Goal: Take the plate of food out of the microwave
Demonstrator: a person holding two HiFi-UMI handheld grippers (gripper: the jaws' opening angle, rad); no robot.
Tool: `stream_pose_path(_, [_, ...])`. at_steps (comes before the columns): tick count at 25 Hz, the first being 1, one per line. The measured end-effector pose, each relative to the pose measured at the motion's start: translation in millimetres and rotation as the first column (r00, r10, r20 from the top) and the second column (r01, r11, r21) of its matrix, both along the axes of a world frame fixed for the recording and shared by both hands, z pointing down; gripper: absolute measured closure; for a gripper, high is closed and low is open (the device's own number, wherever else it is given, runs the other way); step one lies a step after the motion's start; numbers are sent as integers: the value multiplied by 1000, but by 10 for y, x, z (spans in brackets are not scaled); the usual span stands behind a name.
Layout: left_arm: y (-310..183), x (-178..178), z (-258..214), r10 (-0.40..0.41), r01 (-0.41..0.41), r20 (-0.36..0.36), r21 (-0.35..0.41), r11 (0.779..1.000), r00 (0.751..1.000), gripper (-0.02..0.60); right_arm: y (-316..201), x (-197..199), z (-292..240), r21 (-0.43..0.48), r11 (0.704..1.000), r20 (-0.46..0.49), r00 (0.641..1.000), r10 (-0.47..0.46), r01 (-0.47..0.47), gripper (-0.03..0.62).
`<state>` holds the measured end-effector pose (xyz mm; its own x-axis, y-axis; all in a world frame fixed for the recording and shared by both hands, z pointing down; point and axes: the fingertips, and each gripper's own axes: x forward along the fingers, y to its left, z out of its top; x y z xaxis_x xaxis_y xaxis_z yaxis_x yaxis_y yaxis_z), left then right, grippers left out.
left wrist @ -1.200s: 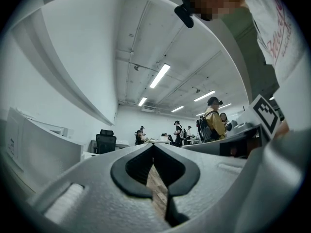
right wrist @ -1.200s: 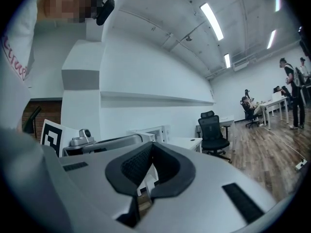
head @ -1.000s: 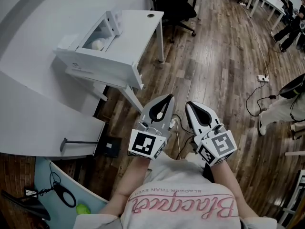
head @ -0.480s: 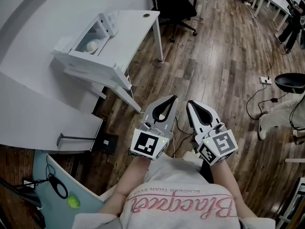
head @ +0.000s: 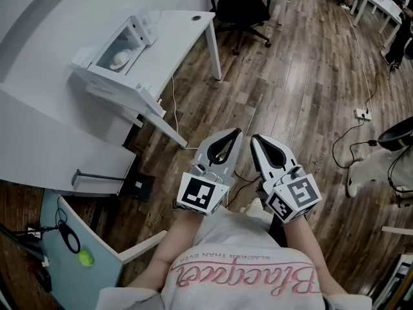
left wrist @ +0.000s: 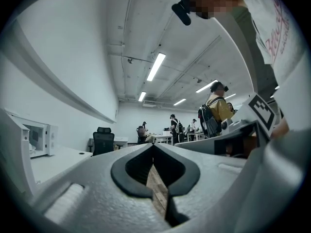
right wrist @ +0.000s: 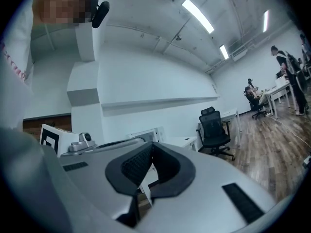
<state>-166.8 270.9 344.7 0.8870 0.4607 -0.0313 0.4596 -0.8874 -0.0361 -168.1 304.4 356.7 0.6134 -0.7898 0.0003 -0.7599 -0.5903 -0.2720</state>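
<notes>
A white microwave (head: 110,63) stands on a white desk (head: 184,41) at the upper left of the head view. Its door (head: 143,30) hangs open, and a pale plate of food (head: 120,59) shows inside. The left gripper view has the microwave (left wrist: 38,139) at its left edge. My left gripper (head: 235,132) and right gripper (head: 253,139) are held side by side over the wooden floor, well short of the desk. Both are shut and empty, and their tips meet in the gripper views (left wrist: 153,144) (right wrist: 152,143).
A black office chair (head: 242,5) stands behind the desk. A cable and power strip (head: 361,113) lie on the floor at the right, near a seated person (head: 387,157). A curved white counter (head: 45,160) fills the left. A green ball (head: 84,258) lies at lower left.
The person has walked on across the floor, and both grippers have travelled along side by side. The desk and microwave sit slightly further left in the head view. Both jaws have stayed shut.
</notes>
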Motion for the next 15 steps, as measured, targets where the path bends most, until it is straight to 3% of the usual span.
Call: stream_pose_path(15, [787,30,160,-60,61,32,-19,998,998,575,863,37,134,2,999,14,999,-51,51,582])
